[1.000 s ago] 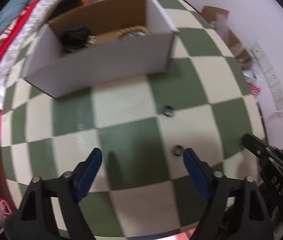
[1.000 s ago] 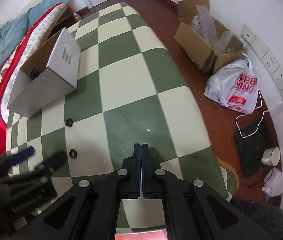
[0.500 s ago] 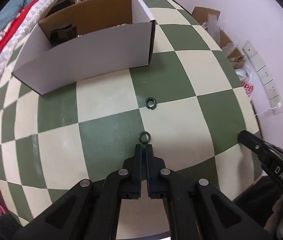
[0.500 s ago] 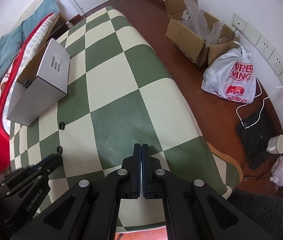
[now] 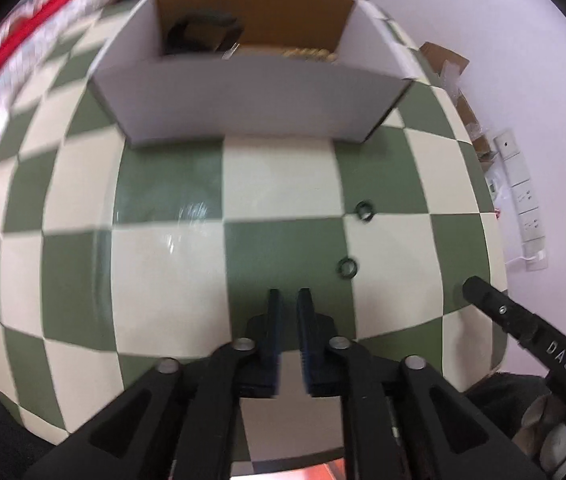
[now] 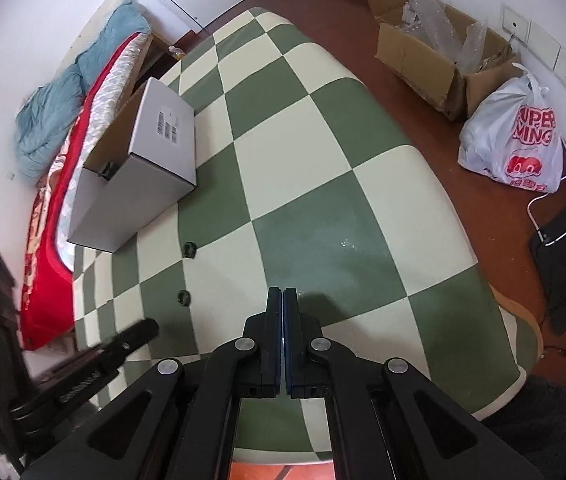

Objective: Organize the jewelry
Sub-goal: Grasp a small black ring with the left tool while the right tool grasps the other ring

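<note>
Two dark rings, nearer ring (image 5: pixel 348 268) and farther ring (image 5: pixel 364 211), are lying right of centre, outside the box (image 5: pixel 251 100) at the top. Left gripper (image 5: pixel 288 300) is hovering barely open, empty; right gripper (image 6: pixel 283 300) is sitting closed, empty. Both rings are awaiting boxing.

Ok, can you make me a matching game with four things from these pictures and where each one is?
Things:
1. near ring
2. white box
3. plastic bag
4. blue blanket

Places:
A. on the floor by the wall sockets
B. on the bed
C. on the checkered cloth, just ahead and right of the left gripper
D. at the far side of the checkered cloth, open on top

Pairs: 1-C, 2-D, 3-A, 4-B
</note>
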`<state>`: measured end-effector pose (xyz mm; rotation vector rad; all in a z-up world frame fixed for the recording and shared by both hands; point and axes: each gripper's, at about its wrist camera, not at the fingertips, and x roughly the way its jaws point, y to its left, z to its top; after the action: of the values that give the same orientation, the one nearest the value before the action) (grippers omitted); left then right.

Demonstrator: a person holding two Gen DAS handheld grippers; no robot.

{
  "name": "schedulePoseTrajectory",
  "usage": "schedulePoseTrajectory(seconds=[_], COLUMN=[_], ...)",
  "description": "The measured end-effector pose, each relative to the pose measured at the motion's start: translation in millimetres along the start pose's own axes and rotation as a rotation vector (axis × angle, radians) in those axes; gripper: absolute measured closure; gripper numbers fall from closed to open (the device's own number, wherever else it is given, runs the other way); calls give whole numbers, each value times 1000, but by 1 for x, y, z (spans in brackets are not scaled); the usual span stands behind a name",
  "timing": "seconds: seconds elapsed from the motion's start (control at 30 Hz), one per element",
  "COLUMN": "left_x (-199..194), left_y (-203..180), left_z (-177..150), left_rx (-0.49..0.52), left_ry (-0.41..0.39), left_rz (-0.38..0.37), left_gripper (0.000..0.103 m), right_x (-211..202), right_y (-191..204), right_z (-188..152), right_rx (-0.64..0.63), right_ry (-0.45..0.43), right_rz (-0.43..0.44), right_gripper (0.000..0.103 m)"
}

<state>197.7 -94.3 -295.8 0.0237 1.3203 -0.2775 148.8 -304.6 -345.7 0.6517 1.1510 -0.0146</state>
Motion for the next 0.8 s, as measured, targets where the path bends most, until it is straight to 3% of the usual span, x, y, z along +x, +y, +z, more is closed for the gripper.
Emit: schedulePoseTrajectory(seconds=[0.03,0.07,0.1,0.3,0.53,0.63,0.67,0.7,0.8], left_x=[-1,-1,1,11,23,20,20,20,20], left_y=[-7,-12,-19,-42,-53,-54,-54,-56,-64], left_z=[0,1,2,2,9,8,8,8,7], left_rx=[26,40,60,143,154,159,160,160,183], left_ry=[-12,-18,-28,-53,-43,-47,-49,-53,-52], left_rz=[17,28,48,160,171,164,156,140,129], left_gripper=[67,46,40,40,40,42,50,67,91], right_x=[0,1,0,-9,-14,-15,-15,-16,-17], right_y=[0,-1,-1,-5,-15,-19,-20,-20,-19], right_z=[-1,-1,-2,0,6,6,5,5,5], right_rx=[4,9,9,6,20,27,28,29,27], right_ry=[1,2,-3,-35,-54,-55,-56,-58,-63], right_rz=[-3,-7,-16,-52,-68,-70,-69,-69,-72], right_gripper=[102,102,102,102,102,102,102,102,102])
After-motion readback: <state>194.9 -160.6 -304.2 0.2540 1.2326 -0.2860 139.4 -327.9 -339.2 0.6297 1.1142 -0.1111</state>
